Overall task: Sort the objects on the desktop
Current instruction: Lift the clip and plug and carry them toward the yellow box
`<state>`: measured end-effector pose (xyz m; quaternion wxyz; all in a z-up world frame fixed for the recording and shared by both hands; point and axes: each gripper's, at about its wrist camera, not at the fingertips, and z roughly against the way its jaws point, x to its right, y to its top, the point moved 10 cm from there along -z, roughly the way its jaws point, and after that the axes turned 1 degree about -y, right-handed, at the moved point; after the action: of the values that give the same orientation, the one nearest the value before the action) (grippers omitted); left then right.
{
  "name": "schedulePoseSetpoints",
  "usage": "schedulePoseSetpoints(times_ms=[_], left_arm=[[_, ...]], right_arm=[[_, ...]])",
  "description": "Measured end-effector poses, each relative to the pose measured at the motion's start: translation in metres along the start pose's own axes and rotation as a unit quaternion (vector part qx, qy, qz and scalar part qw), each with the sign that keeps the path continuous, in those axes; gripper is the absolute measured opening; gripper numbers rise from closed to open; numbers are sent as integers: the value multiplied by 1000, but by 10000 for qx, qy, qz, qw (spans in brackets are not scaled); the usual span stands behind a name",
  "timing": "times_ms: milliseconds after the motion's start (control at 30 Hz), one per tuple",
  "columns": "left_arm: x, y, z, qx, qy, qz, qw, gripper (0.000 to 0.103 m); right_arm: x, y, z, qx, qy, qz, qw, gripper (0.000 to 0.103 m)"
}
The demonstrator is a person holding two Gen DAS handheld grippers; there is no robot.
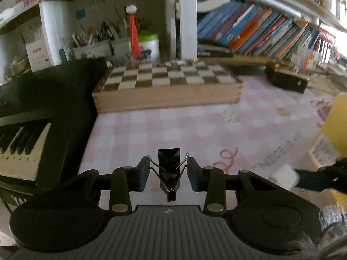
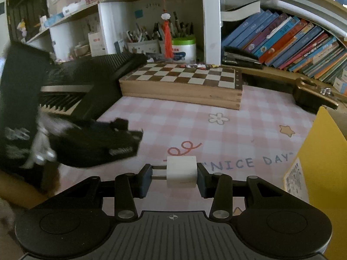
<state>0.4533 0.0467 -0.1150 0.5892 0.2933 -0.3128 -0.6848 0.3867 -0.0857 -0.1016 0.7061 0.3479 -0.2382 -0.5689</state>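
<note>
Left gripper [image 1: 168,173] pinches black metal binder clip [image 1: 169,169] by wire handles; right gripper [image 2: 172,176] clamps white cube charger [image 2: 181,171], both apparently lifted near wooden chessboard box [image 2: 182,86] for sorting.

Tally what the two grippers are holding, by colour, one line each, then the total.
Black: 1, the binder clip in the left gripper, pads on its wire handles.
White: 1, the plug adapter in the right gripper, squeezed between block and prongs.
Total: 2 held things.
</note>
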Motion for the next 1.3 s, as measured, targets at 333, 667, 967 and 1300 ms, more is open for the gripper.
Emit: schedulePoseSetpoints(times_ms=[333, 667, 967, 1300], left_arm=[[3, 8, 61, 396, -113, 188, 9990, 35], [10, -17, 126, 392, -455, 560, 9966, 35], [18, -42, 189, 408, -849, 782, 9925, 35], [18, -74, 236, 363, -992, 985, 9895, 35]], right_arm=[[7, -5, 20, 72, -117, 33, 9999, 42], [4, -9, 63, 192, 2, 25, 9998, 42], [-5, -20, 118, 251, 244, -5, 9994, 42], [-15, -52, 165, 130, 178, -116, 9997, 42]])
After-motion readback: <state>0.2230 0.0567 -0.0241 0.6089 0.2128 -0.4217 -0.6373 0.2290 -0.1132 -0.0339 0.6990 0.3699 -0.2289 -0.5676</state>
